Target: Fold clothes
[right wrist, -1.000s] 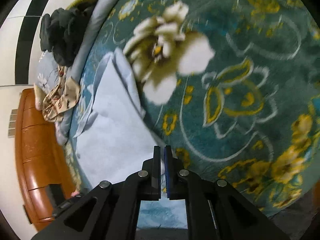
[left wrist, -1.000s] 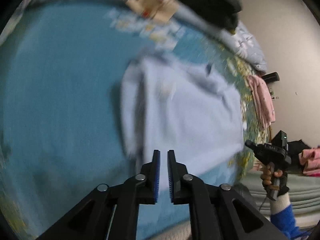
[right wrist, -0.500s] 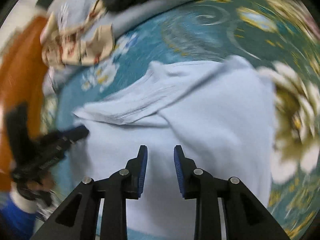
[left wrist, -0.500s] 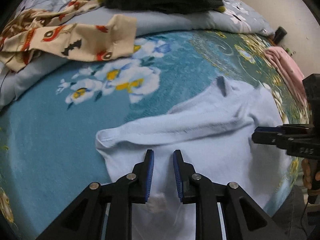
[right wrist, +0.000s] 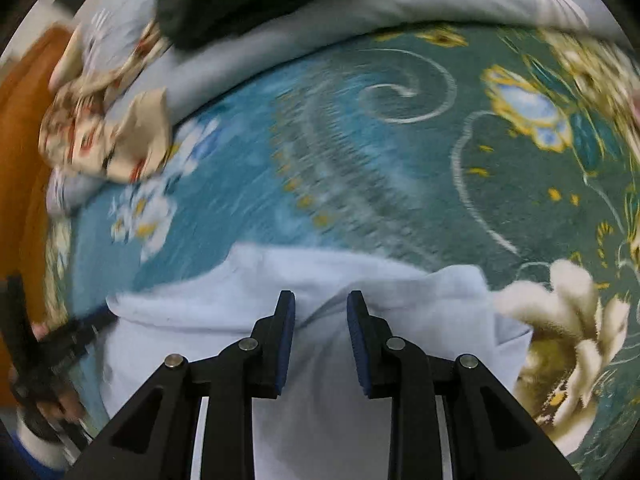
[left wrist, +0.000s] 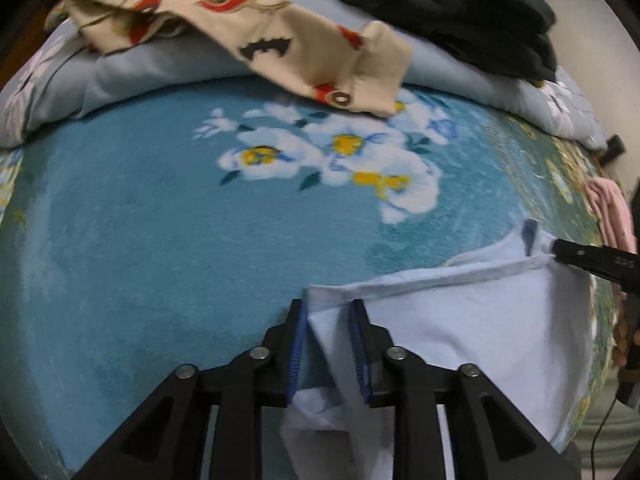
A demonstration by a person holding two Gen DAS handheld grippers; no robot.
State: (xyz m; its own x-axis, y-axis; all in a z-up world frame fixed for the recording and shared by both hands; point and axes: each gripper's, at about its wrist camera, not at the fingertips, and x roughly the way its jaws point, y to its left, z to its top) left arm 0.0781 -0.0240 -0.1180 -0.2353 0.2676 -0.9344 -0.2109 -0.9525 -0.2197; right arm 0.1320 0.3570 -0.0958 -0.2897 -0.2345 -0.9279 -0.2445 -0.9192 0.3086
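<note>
**Both claws parted over the pale garment's top edge**

While your left claw (left wrist: 327, 344) straddles the near-left corner of the pale blue knit garment (left wrist: 472, 320), its jaws have just been opening and a raised fold of the cloth stands between them, unpinched. Your right claw (right wrist: 320, 340) is released too, its jaws apart over the garment's upper edge, with cloth under them but not clamped. The garment lies flat on the teal floral bed blanket (left wrist: 160, 240), partly folded, its folded-over band running along the top.

Closing now risks catching only the top layer, so the fold would slide apart when you lift. If one claw bites deeper than the other, the edge would likely skew. The beige printed cloth (left wrist: 280, 40) and the dark clothing (left wrist: 460, 4) lie well apart, on the bedding at the far side.
</note>
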